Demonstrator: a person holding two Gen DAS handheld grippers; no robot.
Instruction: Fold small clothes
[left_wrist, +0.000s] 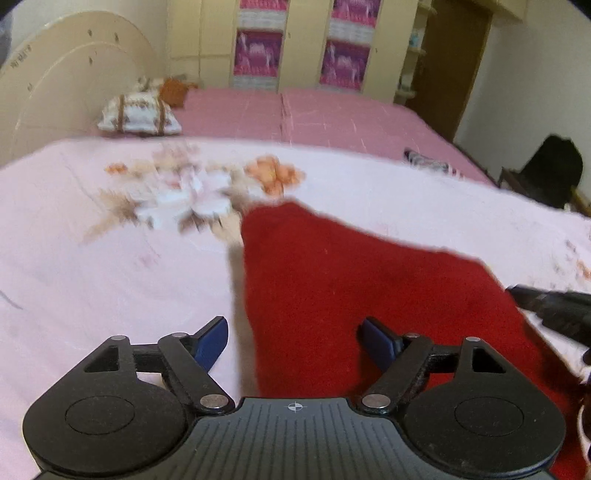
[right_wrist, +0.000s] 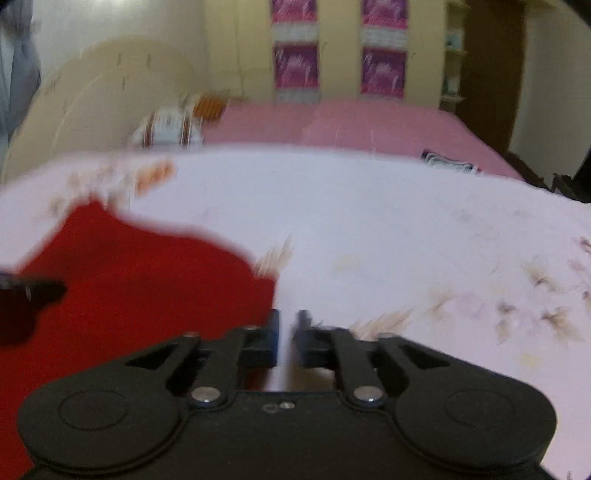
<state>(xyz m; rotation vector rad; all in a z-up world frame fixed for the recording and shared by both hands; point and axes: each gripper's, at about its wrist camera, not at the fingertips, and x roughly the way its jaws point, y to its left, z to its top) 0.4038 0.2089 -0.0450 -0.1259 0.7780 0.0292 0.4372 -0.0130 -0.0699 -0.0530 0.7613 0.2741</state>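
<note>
A small red garment lies flat on the pale pink floral bedsheet. My left gripper is open, its blue pads astride the garment's near left edge, just above it. My right gripper has its jaws nearly closed with a narrow gap, empty, beside the garment's right edge over the sheet. The right gripper's tip shows at the right edge of the left wrist view; the left gripper shows at the left edge of the right wrist view.
A patterned pillow and an orange item lie at the far left by the curved headboard. A darker pink cover spans the back. A folded striped cloth sits far right. A wardrobe stands behind.
</note>
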